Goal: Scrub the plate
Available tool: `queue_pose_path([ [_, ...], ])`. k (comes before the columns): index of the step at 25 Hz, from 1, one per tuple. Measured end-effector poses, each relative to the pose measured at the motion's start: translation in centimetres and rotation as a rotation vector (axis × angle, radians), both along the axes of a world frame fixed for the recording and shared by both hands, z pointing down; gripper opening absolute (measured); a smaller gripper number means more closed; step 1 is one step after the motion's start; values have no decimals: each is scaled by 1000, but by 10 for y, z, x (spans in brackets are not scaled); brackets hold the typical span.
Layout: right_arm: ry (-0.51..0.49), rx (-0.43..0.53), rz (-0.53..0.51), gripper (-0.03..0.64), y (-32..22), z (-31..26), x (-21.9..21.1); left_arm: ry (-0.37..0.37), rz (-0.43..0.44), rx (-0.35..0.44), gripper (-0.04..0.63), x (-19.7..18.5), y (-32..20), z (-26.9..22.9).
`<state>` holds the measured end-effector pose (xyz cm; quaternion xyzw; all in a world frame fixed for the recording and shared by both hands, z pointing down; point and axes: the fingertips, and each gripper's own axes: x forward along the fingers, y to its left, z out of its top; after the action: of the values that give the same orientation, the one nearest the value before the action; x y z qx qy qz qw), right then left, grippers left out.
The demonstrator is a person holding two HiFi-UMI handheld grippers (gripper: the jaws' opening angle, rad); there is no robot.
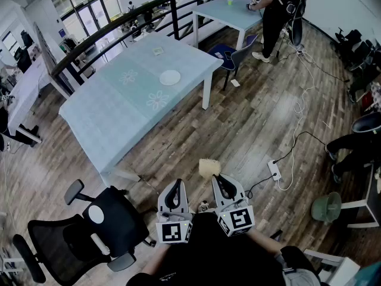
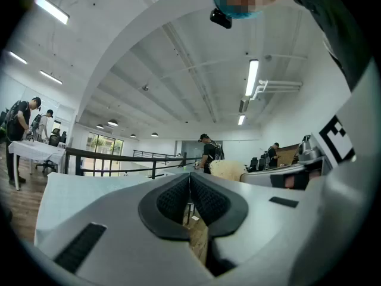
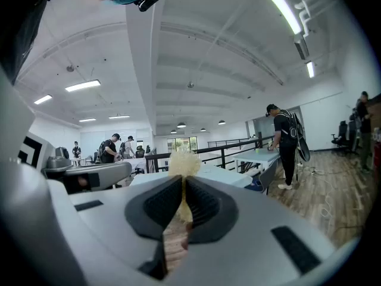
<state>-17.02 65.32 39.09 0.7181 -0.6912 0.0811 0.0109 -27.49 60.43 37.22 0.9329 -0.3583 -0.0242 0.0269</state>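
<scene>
A white plate (image 1: 169, 77) lies on the long pale blue table (image 1: 113, 118), far ahead of both grippers. Both grippers are held close to my body over the wooden floor. My right gripper (image 1: 220, 179) is shut on a pale yellow scrubber (image 1: 209, 168). In the right gripper view the fluffy scrubber (image 3: 183, 162) sticks up out of the right gripper (image 3: 182, 185). Beside it, my left gripper (image 1: 174, 186) is shut with nothing in it. In the left gripper view the left gripper (image 2: 190, 182) has its pads pressed together, and the scrubber (image 2: 226, 169) shows to the right.
A black office chair (image 1: 89, 225) stands at my left, near the table's end. A power strip (image 1: 274, 170) with cables lies on the floor to the right, and a green bucket (image 1: 326, 207) beyond it. A person (image 1: 277, 8) stands at a second table (image 1: 226, 11) by the railing.
</scene>
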Motion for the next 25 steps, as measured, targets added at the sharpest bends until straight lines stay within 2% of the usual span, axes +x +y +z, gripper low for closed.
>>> queue_pose_path([
  [11,-2,-4,-20,31,1,1,1,-45,2,-13,15,9,3,7],
  [17,-14,-18,-19,29,2,7,3,-44,4,-25,14,10,3,10],
  [25,-73,-14,-33,31,-7,9,3,-55,-13,-46,15,7,-5,16],
])
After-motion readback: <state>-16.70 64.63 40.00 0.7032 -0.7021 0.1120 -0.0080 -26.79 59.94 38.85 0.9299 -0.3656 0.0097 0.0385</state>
